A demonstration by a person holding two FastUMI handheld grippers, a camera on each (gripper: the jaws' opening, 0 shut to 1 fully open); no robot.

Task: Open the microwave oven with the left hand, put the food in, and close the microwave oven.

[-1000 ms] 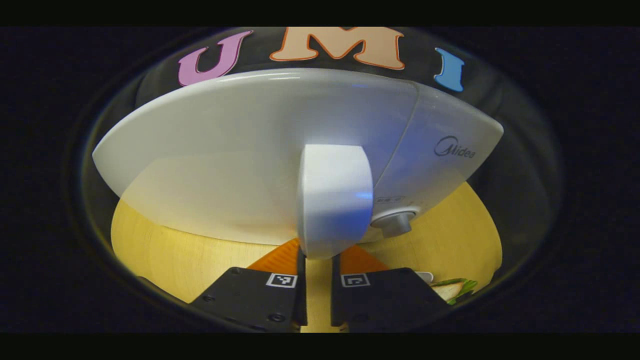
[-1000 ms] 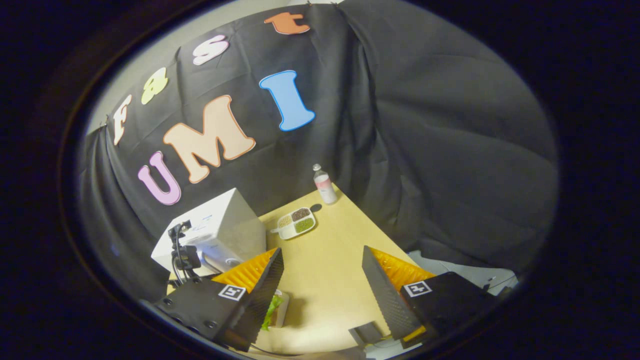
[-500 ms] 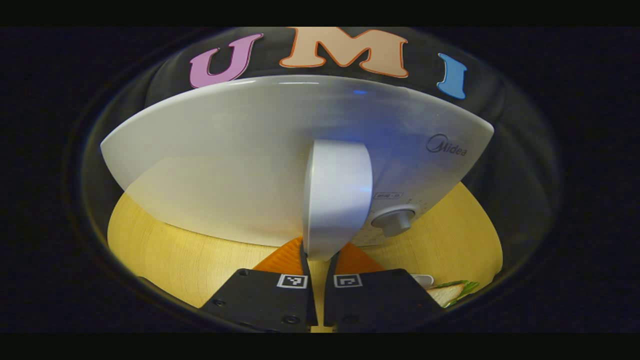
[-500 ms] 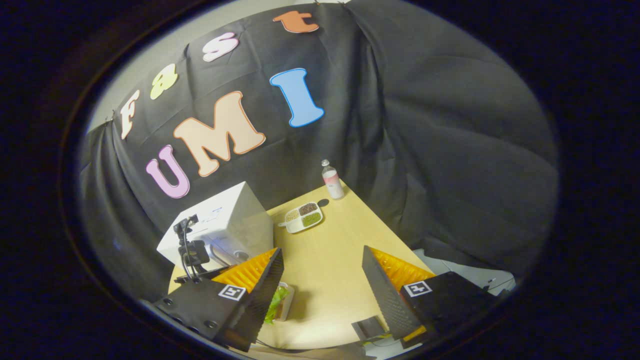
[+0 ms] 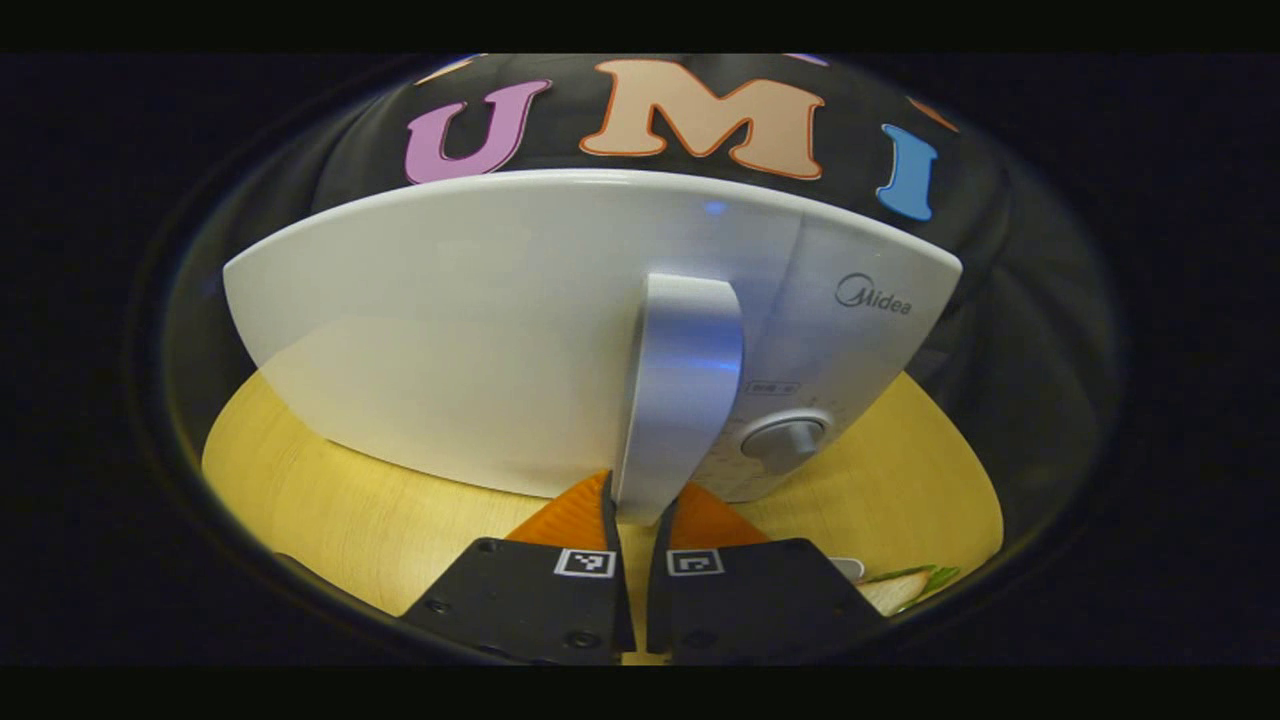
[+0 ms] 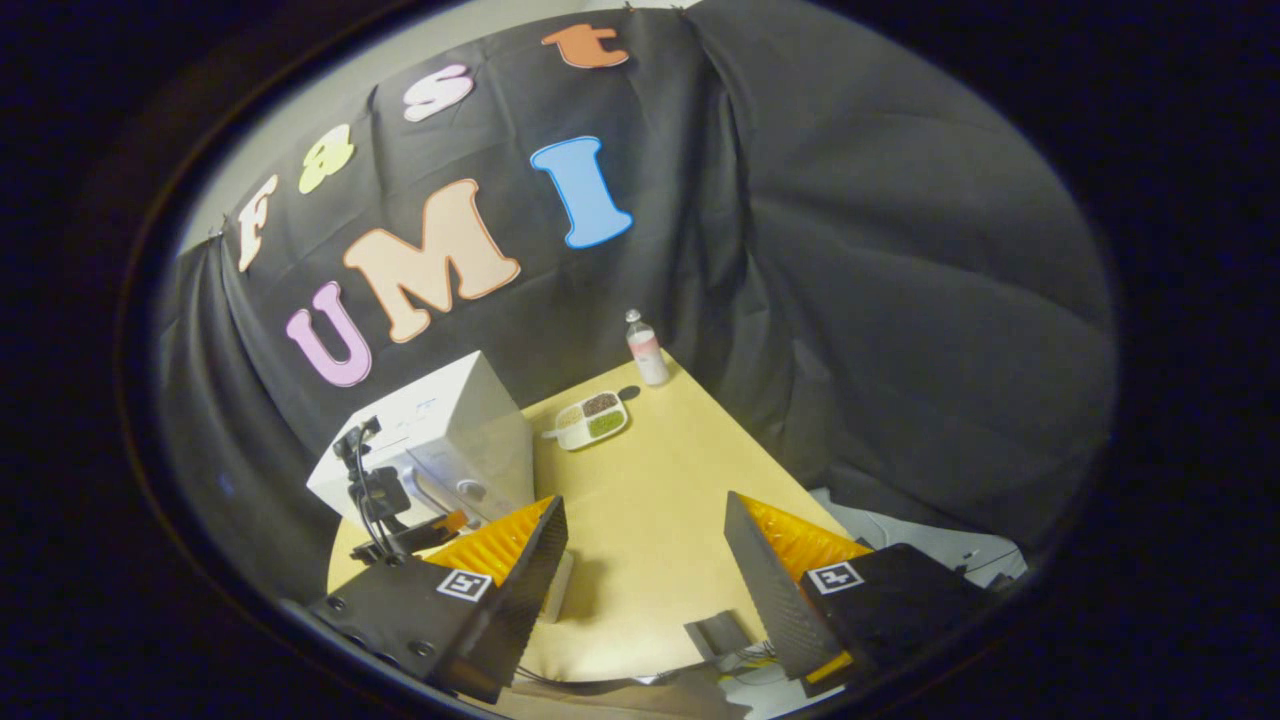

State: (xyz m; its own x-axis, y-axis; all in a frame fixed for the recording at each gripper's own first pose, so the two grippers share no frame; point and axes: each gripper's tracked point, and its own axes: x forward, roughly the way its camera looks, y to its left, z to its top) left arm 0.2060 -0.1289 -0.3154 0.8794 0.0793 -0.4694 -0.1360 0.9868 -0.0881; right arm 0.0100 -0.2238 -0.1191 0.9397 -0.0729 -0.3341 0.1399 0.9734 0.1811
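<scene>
A white microwave (image 5: pixel 480 330) stands on the wooden table (image 5: pixel 330 500), its door flush with the control panel. My left gripper (image 5: pixel 637 505) is shut on the lower end of the vertical door handle (image 5: pixel 680 400), one finger on each side. The food, a sandwich with green leaves (image 5: pixel 905 590), lies low at the right on the table. In the right gripper view the microwave (image 6: pixel 440 420) sits far left with the left gripper (image 6: pixel 400 520) at its front. My right gripper (image 6: pixel 645 500) hangs open above the table, nothing between its fingers. The food's white plate (image 6: pixel 555 600) peeks out beside its left finger.
A round knob (image 5: pixel 785 440) sits on the panel right of the handle. A divided dish of grains (image 6: pixel 592 420) and a small bottle (image 6: pixel 646 352) stand at the table's far corner. A small dark object (image 6: pixel 715 635) lies by the near edge. Black cloth walls surround the table (image 6: pixel 650 470).
The left gripper's fingers have drawn closer together around the handle's lower end. The microwave now looks slightly smaller and lower in the left gripper view. The right gripper has shifted a little.
</scene>
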